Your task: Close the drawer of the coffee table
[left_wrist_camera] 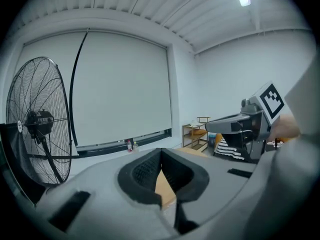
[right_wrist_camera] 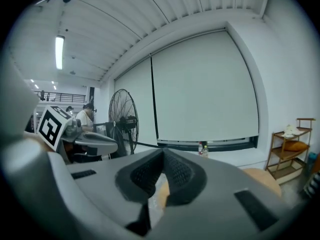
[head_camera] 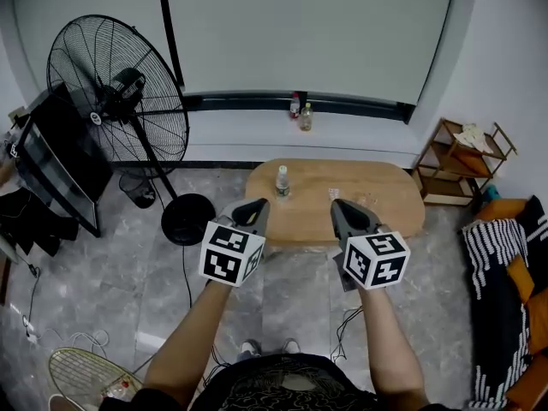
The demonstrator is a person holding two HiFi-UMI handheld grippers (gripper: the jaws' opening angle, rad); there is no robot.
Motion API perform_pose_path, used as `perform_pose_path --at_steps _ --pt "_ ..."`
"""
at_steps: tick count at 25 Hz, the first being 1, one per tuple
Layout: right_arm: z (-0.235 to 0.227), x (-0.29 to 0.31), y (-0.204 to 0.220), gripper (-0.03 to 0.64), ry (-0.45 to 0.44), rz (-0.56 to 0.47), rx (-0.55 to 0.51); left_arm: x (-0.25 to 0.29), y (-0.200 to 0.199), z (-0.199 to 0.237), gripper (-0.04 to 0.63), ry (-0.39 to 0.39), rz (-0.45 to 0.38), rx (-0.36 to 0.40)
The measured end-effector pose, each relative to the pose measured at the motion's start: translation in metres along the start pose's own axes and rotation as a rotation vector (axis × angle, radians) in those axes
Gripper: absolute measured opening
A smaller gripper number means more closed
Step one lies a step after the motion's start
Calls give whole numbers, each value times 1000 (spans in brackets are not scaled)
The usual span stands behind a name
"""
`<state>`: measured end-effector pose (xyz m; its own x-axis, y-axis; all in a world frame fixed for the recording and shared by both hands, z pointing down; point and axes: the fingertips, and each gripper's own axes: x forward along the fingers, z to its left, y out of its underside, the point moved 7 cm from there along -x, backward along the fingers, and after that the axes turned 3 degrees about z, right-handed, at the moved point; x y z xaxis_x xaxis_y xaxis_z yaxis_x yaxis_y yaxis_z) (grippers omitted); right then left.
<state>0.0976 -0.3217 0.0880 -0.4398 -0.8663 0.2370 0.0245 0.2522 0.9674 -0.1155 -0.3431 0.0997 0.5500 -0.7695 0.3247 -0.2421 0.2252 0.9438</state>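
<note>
Two grippers are raised side by side in front of the person, well clear of the furniture. The left gripper (head_camera: 259,205) has its jaws brought together with nothing between them, and the right gripper (head_camera: 336,204) has its jaws closed and empty too. Beyond them stands the coffee table (head_camera: 377,197), an oval wooden top on a grey marbled tile floor (head_camera: 111,272). We cannot make out its drawer from any view. One clear bottle (head_camera: 282,181) stands upright near the table's left end. Behind it, a long sill (head_camera: 240,127) runs under a pale roller blind (head_camera: 308,32) and carries two small bottles (head_camera: 300,111) close together. A large black pedestal fan (head_camera: 116,92) stands to the left and a wooden shelf unit (head_camera: 458,163) to the right, with a black-and-white striped textile (head_camera: 492,255) nearer. Cables (head_camera: 184,264) trail across the floor. Bottle labels are too small to read. The only markings we can make out are the black-and-white square patterns on the gripper cubes.
</note>
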Motion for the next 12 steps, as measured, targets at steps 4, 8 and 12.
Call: perform_pose_path --at_steps 4,8,12 --pt "3 -5 -1 5 15 -11 -10 -4 -4 0 8 3 -18 7" --pt "7 -5 -6 5 32 -15 -16 -8 -9 8 8 -2 -26 7" --pt "10 -5 -6 5 30 -16 -13 -12 -11 9 8 -6 -29 6"
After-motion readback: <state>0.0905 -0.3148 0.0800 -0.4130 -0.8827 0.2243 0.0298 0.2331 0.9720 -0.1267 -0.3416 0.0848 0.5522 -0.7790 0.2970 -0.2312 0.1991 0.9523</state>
